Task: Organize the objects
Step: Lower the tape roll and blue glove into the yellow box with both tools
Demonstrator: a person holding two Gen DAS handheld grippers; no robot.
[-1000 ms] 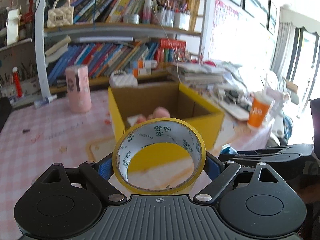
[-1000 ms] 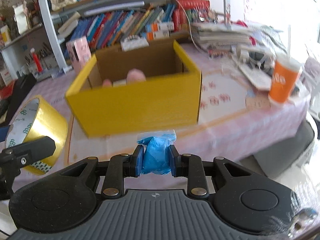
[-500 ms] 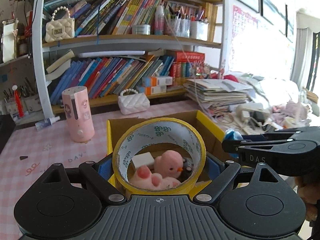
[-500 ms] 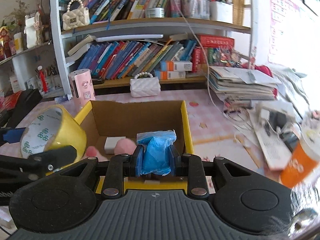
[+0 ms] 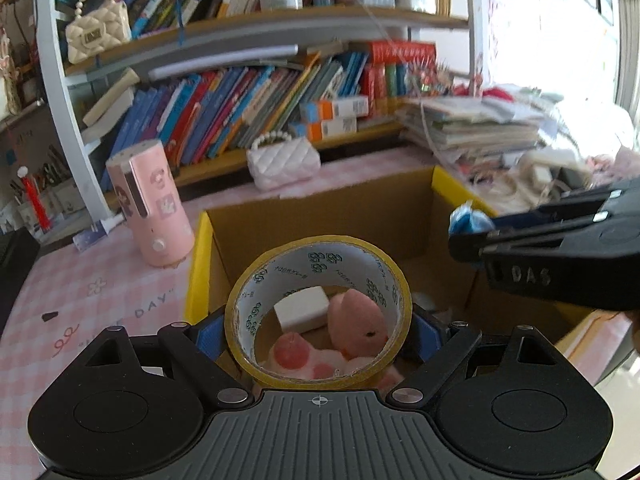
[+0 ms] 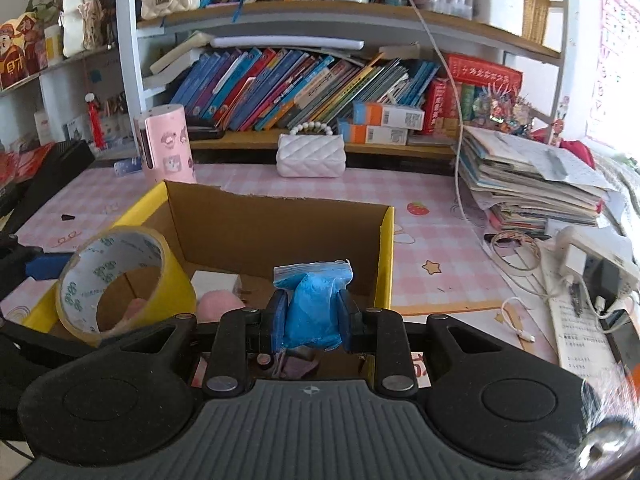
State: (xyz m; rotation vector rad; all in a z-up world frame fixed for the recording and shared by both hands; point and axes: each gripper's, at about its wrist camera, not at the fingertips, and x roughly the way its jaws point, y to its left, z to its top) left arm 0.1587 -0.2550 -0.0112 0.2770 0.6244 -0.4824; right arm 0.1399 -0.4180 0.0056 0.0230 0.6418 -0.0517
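right now your left gripper has its jaws spread wide around a roll of yellow tape, its blue pads pressing the roll's outer sides so the roll stands on edge with its hole facing you. the roll hangs over the open cardboard box, at about 6 o'clock in your left wrist view. through the hole you see a white block and a pink plush toy lying on the box floor.

your right gripper has its jaws drawn narrow and clamped on a small blue plastic bag, crumpled between the pads with its zip edge sticking up. in the right wrist view the bag sits at 6 o'clock, above the box's near side, and the tape roll shows at 9 o'clock over the box's left wall.

the box rests on a pink checked tablecloth. at 11 o'clock from the box stands a pink cylinder with cartoon stickers, and at 12 o'clock a white quilted purse with a bead handle sits before the bookshelf. at 3 o'clock lies a stack of papers with cables beside it.
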